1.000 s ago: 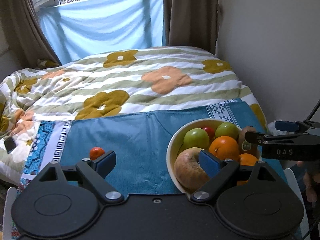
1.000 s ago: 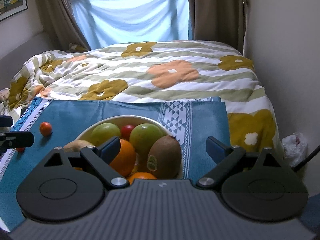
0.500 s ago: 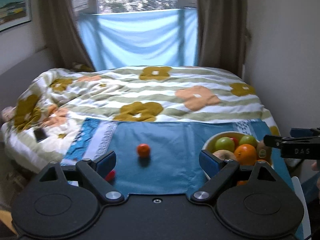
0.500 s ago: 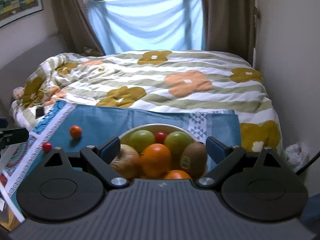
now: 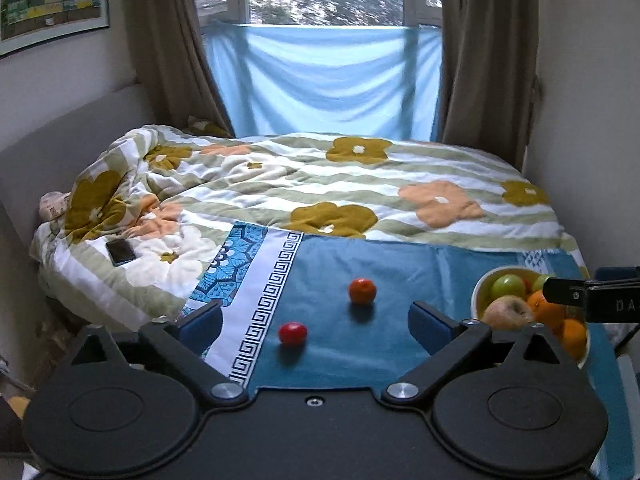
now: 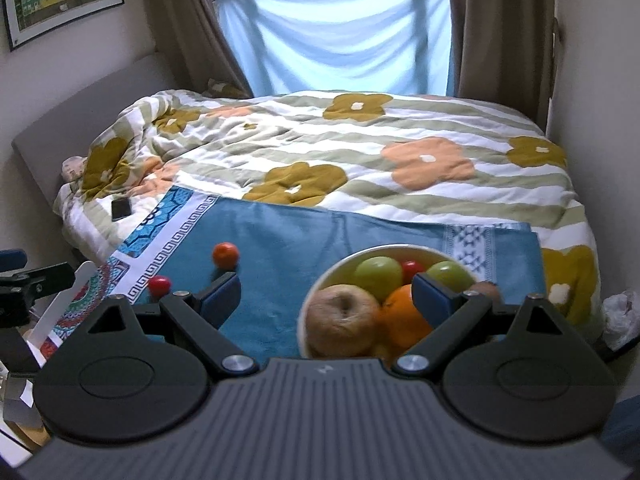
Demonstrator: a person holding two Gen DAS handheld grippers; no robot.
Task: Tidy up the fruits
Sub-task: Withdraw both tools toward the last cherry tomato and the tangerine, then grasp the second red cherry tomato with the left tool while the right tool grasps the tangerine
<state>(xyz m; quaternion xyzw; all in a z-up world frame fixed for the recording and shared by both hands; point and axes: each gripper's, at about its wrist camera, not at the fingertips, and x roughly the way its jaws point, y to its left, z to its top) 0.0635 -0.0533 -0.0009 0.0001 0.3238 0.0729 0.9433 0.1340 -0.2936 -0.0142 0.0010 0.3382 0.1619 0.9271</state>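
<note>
Fruit bowl half hidden behind right gripper, apart; left gripper opening, empty.

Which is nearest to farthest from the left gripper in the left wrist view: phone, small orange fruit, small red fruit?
From the left gripper, whose empty jaws are opening:
1. Small red fruit, on the blue cloth between the fingers.
2. Small orange fruit, just beyond, slightly right.
3. Phone, far left on the floral duvet.

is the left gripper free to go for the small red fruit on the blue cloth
Probably yes. The left gripper holds nothing and its jaws are opening. The small red fruit lies alone on the blue cloth just ahead of it, apart from the orange fruit and the bowl.
</note>
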